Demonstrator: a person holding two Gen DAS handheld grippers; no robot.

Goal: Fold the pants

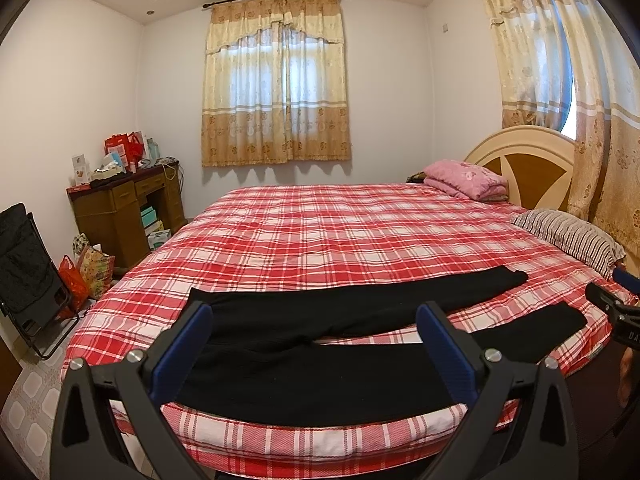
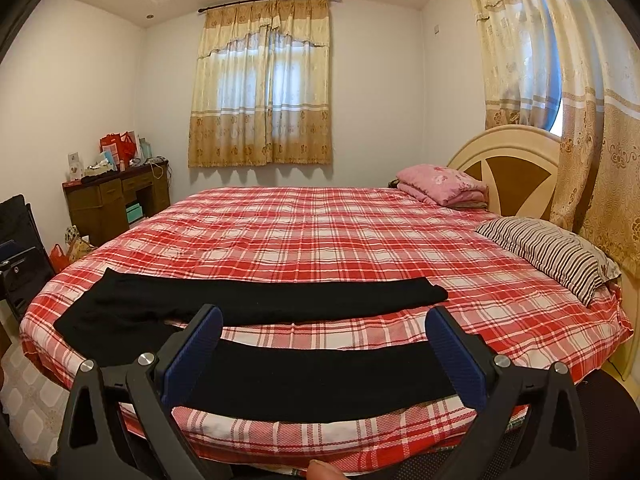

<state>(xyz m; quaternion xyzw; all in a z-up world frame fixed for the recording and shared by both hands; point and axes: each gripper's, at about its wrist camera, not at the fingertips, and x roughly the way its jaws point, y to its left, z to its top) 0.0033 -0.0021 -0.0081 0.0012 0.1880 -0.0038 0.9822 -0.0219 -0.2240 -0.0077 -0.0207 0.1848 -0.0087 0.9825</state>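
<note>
Black pants [image 1: 320, 368] lie spread flat near the front edge of the bed [image 1: 320, 232], waist at the left, both legs running to the right and splayed apart. My left gripper [image 1: 316, 324] is open above the waist and thigh part, touching nothing. The right gripper's tip [image 1: 608, 300] shows at the right edge of the left wrist view. In the right wrist view the pants [image 2: 312, 384] lie the same way, and my right gripper [image 2: 324, 328] hovers open over the near leg, holding nothing.
A red plaid sheet [image 2: 320, 232] covers the bed. A striped pillow [image 2: 552, 252] and a folded pink quilt [image 2: 440, 188] sit by the headboard [image 2: 516, 168]. A cluttered wooden desk [image 1: 120, 204], bags [image 1: 88, 272] and a black folding chair [image 1: 28, 276] stand at the left.
</note>
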